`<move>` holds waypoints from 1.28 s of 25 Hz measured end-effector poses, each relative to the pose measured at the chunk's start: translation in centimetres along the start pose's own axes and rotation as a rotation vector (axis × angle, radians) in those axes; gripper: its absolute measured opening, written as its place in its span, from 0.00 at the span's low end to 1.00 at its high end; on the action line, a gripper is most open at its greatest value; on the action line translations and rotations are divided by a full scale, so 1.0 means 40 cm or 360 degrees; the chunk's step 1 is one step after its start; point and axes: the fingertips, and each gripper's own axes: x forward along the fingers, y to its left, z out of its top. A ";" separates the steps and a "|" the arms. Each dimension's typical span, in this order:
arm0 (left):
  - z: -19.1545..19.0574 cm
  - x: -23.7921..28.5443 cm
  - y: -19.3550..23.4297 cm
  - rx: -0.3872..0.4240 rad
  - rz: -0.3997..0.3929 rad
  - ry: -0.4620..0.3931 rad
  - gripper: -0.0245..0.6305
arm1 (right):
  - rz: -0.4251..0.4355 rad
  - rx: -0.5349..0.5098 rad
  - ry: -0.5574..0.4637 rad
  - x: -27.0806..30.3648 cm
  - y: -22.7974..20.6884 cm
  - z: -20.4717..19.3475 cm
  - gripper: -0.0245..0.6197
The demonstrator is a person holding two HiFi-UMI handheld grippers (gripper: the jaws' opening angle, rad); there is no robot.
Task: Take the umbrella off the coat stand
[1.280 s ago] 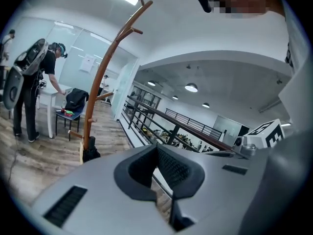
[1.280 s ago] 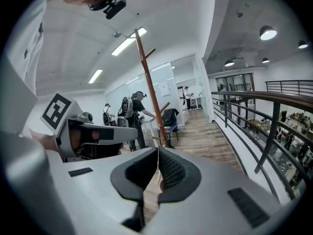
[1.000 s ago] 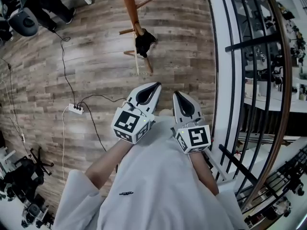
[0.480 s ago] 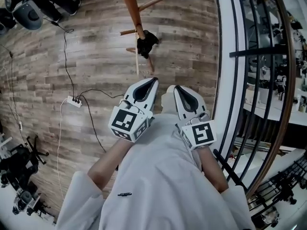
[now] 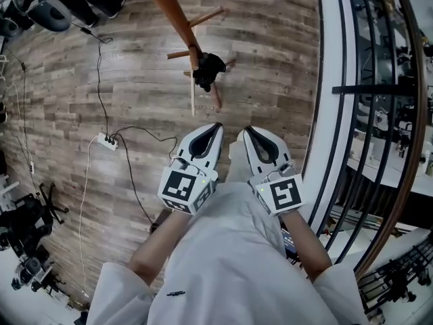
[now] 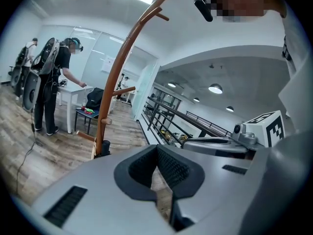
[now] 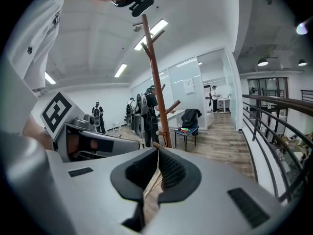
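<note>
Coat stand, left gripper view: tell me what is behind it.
Behind the coat stand a person stands at a white table, near a low dark table and a black bag. The stand's foot is hidden by the left gripper.

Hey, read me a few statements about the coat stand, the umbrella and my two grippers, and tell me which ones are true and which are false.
1. The left gripper and the right gripper both have their jaws together with nothing between them. True.
2. The left gripper holds the umbrella. False: the black umbrella is at the coat stand, apart from both grippers.
3. A white power strip lies on the wooden floor. True.
4. The railing runs along the person's left side. False: the railing is on the right gripper's side.
</note>
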 end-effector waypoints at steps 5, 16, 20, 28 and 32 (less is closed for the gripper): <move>-0.049 0.044 -0.020 -0.0012 0.0090 0.0007 0.07 | 0.0046 0.0031 -0.0033 0.002 -0.076 -0.044 0.09; -0.128 0.129 0.044 -0.0049 0.0222 0.0018 0.07 | 0.0126 0.0083 -0.0185 0.083 -0.121 -0.081 0.09; -0.147 0.152 0.069 -0.0063 0.0251 0.0007 0.07 | 0.0148 0.0078 -0.0183 0.117 -0.137 -0.112 0.09; -0.224 0.199 0.140 -0.0070 0.0286 0.0046 0.07 | 0.0178 0.0073 -0.0169 0.214 -0.174 -0.185 0.10; -0.263 0.227 0.177 -0.0078 0.0294 0.0060 0.07 | 0.0188 0.0051 -0.0160 0.267 -0.186 -0.233 0.10</move>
